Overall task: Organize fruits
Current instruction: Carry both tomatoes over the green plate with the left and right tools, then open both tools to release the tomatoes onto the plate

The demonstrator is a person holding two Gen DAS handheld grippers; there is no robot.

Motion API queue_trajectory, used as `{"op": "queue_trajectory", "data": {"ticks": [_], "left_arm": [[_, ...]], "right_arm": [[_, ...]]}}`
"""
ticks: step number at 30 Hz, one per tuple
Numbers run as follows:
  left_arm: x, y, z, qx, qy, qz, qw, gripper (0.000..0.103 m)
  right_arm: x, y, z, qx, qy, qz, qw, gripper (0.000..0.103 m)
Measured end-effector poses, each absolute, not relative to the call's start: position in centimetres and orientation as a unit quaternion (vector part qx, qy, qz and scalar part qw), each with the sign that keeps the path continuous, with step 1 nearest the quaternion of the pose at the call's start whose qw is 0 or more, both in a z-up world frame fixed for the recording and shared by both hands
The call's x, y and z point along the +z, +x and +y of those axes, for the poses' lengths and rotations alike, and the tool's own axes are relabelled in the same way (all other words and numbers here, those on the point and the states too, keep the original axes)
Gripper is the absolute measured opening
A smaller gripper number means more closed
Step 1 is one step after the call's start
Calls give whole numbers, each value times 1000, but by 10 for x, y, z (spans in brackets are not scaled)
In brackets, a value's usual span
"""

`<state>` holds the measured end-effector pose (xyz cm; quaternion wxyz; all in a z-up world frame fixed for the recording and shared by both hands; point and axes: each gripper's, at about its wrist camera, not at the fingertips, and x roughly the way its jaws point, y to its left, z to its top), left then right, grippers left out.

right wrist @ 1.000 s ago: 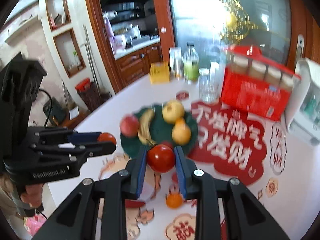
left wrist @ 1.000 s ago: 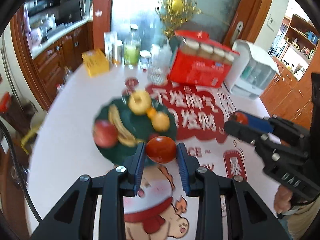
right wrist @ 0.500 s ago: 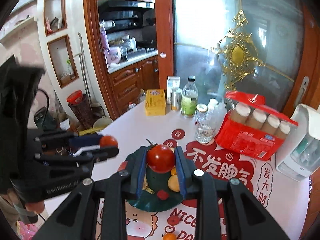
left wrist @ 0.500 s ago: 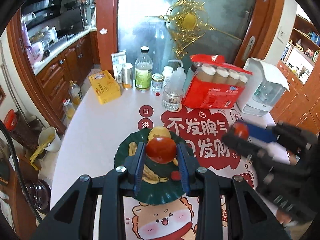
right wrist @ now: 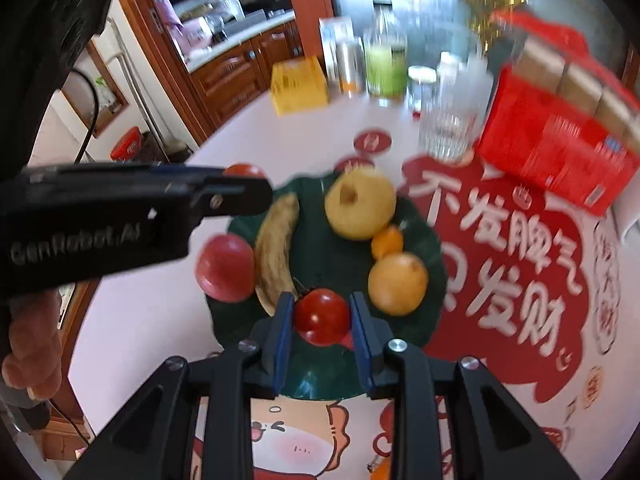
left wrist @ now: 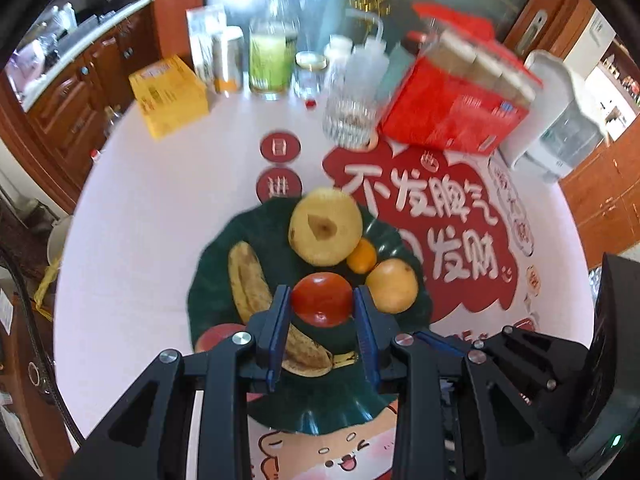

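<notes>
A dark green plate [left wrist: 208, 276] [right wrist: 324, 248] holds a banana [left wrist: 250, 276] [right wrist: 276, 248], a big yellow pear [left wrist: 325, 226] [right wrist: 360, 204], a small orange [left wrist: 362, 256] [right wrist: 387, 242], a second yellow fruit [left wrist: 392, 286] [right wrist: 398, 284] and a red apple [right wrist: 225, 268] at its left rim. My left gripper [left wrist: 322, 300] is shut on a red tomato [left wrist: 321, 299] above the plate. My right gripper [right wrist: 322, 316] is shut on another red tomato [right wrist: 321, 315] above the plate's near side. The left gripper also shows at the left of the right wrist view [right wrist: 244, 176].
At the table's far side stand a yellow box [left wrist: 170, 94], a green-liquid bottle [left wrist: 272, 52], a ribbed glass [left wrist: 350, 116], a red carton [left wrist: 456, 108] and a white appliance [left wrist: 560, 120]. A small orange [right wrist: 382, 474] lies on the printed mat near the front edge.
Both grippers have come down and forward over the green plate, each still holding its tomato. The plate and fruits now look much larger and closer.
</notes>
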<state>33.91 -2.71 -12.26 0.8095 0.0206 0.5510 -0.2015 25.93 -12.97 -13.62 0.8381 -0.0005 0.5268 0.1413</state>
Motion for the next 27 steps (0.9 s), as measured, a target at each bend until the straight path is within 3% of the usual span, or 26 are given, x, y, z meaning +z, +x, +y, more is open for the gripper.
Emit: {"op": "queue_trajectory", "data": {"ticks": [8,18,22,24,27], "left_arm": [[-171,358,-39,-211,32,581,785,30],[-188,365,-42,-211,46,585,782,32],[-187,364,-42,-210,45,584,783,44],[-186,363,-42,-208,43,582,785,59],[-182,361,-41,-206,43,576,790,70]], "right_arm": [[-176,266,-127,137,-1,553,822,28],[-182,269,-122,139,-21,543,828,29],[-182,271,-121,141,-19,542,828,33],[-182,271,-121,140,-18,540,830,39],[-179,270,-121,139,-21,532,835,41]]}}
